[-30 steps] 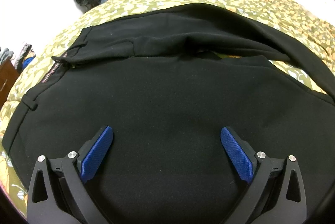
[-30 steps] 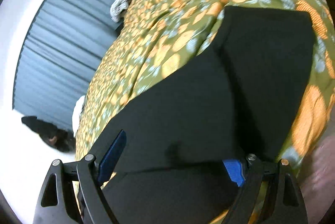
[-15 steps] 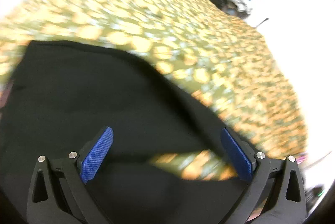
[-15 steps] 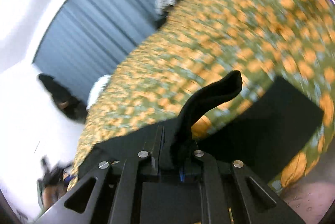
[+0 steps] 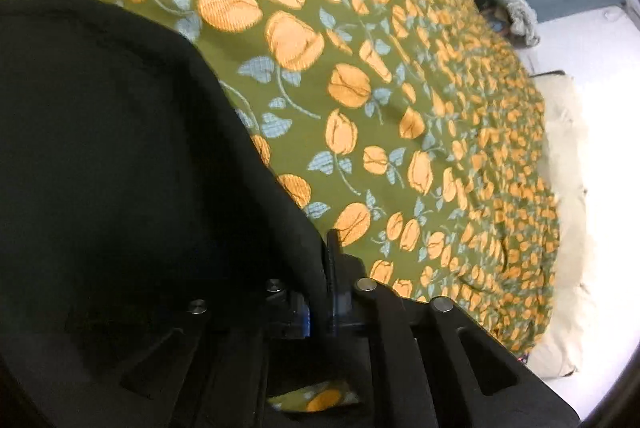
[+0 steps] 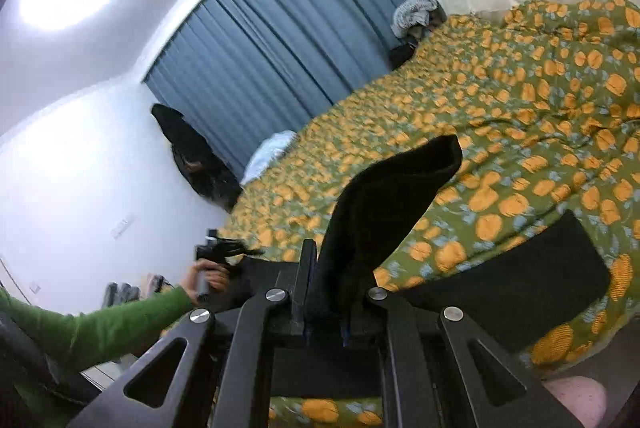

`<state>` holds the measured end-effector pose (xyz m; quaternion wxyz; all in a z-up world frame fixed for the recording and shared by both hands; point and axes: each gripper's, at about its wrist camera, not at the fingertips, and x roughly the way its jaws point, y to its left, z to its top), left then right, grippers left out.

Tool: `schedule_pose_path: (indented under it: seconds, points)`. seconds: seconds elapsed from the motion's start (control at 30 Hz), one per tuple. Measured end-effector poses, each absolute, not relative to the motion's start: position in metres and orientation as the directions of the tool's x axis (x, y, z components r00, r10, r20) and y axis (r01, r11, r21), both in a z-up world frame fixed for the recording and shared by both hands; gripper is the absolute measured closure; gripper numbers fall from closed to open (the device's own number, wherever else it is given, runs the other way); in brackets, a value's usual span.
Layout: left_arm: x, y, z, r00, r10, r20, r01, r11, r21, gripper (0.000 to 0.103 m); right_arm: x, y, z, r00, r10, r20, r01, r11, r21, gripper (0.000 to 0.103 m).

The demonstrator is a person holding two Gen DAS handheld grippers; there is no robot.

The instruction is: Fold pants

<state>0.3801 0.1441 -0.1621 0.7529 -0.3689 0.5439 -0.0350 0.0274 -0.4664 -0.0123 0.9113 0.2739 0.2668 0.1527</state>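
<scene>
Left tool (image 5: 320, 308) clamped on black fabric pants (image 5: 100, 147) | right tool (image 6: 324, 324) clamped on hem, raised for folding over floral bedspread (image 6: 520, 99)

No writing, label, brand, number or sign is showing legibly in either view.
</scene>
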Motion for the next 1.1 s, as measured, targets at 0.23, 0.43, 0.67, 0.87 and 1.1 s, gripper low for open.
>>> schedule_pose_path:
  seconds: [0.23,0.43,0.67,0.87,1.1]
  points:
    - [0.27,0.168,-0.029,0.692,-0.321,-0.647,-0.145,0.815,-0.56,0.098,0.088,-0.51,-0.026,0.81,0.439,-0.39,-0.119,0.773,0.623,0.093]
    - [0.143,0.143,-0.104,0.574,-0.248,-0.78,-0.233,0.864,-0.446,0.095,0.122,-0.541,-0.08,0.656,0.389,-0.647,0.019,0.848,0.529,0.093]
    - [0.124,0.094,-0.175,0.409,-0.25,-0.877,-0.233,0.901,-0.365,0.097,0.121,-0.545,-0.161,0.43,0.192,-0.882,0.179,0.94,0.291,0.093]
    - [0.132,0.073,-0.176,0.383,-0.278,-0.881,-0.15,0.922,-0.356,0.095,0.112,-0.571,-0.165,0.451,0.1,-0.887,0.307,0.915,0.26,0.093]
    - [0.123,0.062,-0.176,0.382,-0.281,-0.881,-0.095,0.936,-0.339,0.094,0.119,-0.577,-0.163,0.43,-0.048,-0.902,0.338,0.935,0.111,0.093]
